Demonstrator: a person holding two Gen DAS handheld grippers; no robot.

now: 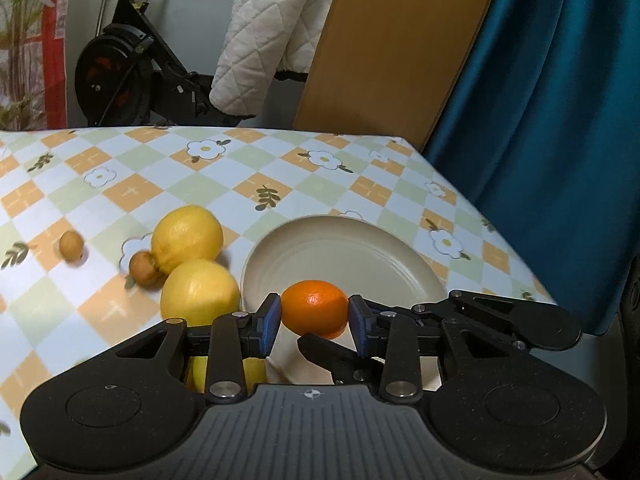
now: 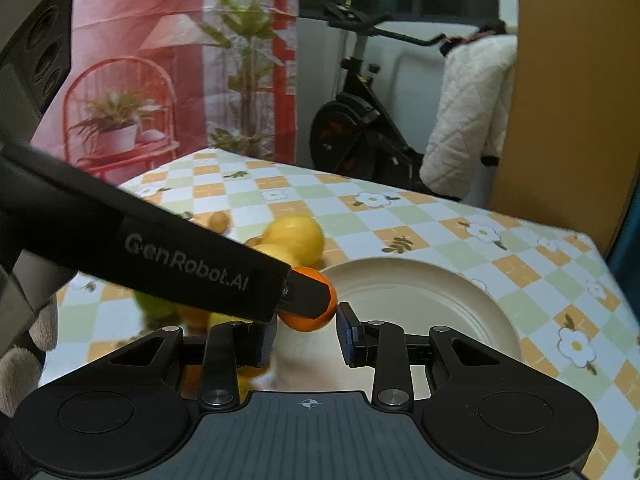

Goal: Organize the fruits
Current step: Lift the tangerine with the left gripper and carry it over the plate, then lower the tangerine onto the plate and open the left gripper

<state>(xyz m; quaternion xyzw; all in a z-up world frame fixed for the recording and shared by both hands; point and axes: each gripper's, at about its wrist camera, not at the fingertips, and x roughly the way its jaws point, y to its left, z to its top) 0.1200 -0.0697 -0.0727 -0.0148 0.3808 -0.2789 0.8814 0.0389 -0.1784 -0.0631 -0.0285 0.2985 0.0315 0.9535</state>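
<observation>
Left gripper [image 1: 314, 316] clamps the orange [image 1: 315, 308], hanging over the near rim of the plate [image 1: 344, 252] by the table's right edge. Right gripper [image 2: 306, 336] looks closed and empty, crowded right beside it. Risk: collision knocks the orange loose; it could roll off that edge. Lemons [image 1: 188, 236] block left; plate centre is free.

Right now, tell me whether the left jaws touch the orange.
Touching: the left wrist view shows both blue pads pressed against the orange's sides, no gap.
</observation>
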